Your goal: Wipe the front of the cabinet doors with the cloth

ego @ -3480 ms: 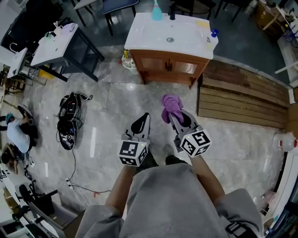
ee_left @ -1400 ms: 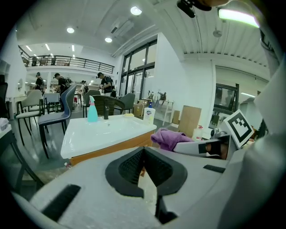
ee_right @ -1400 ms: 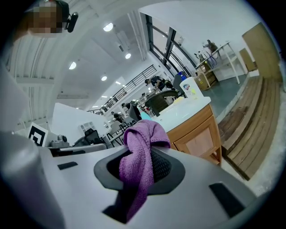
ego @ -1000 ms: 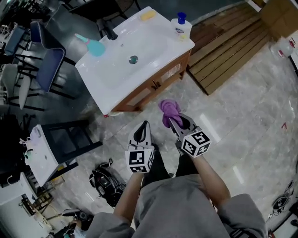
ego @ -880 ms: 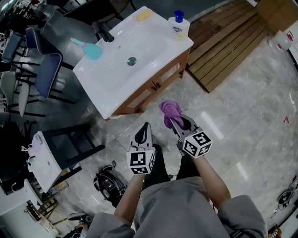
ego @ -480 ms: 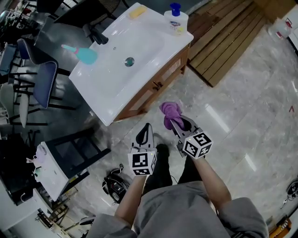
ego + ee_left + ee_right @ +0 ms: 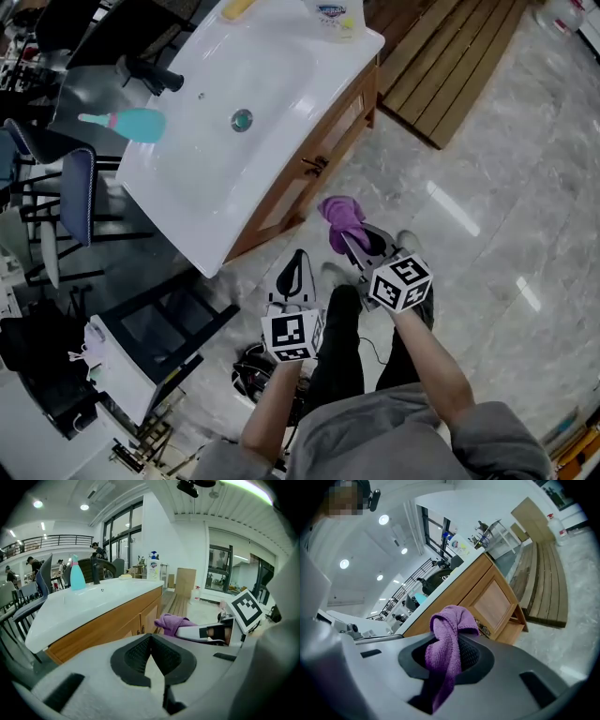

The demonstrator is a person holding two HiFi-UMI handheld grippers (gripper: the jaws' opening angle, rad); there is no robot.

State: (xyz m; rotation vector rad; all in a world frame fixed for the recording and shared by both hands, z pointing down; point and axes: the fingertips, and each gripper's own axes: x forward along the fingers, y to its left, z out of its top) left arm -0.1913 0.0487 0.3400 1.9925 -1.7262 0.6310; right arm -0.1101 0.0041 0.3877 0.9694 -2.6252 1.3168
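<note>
A wooden vanity cabinet with two panelled doors (image 7: 314, 155) stands under a white sink top (image 7: 244, 112). My right gripper (image 7: 352, 234) is shut on a purple cloth (image 7: 339, 217), a short way in front of the doors and not touching them. In the right gripper view the purple cloth (image 7: 446, 644) hangs from the shut jaws, with a cabinet door (image 7: 494, 603) beyond. My left gripper (image 7: 295, 267) is shut and holds nothing, lower left of the right one. The left gripper view shows the cabinet doors (image 7: 136, 620) and the cloth (image 7: 176, 623) ahead.
A teal spray bottle (image 7: 127, 122), a black tap (image 7: 150, 75), a soap bottle (image 7: 336, 17) and a yellow sponge (image 7: 236, 7) sit on the sink top. Wooden slats (image 7: 450, 66) lie to the right. A black-framed stand (image 7: 150, 352) is at lower left, a blue chair (image 7: 56, 178) at left.
The person has stepped closer to the cabinet, which looms larger and nearer. Both grippers keep their pose, the right one still holding the cloth.
</note>
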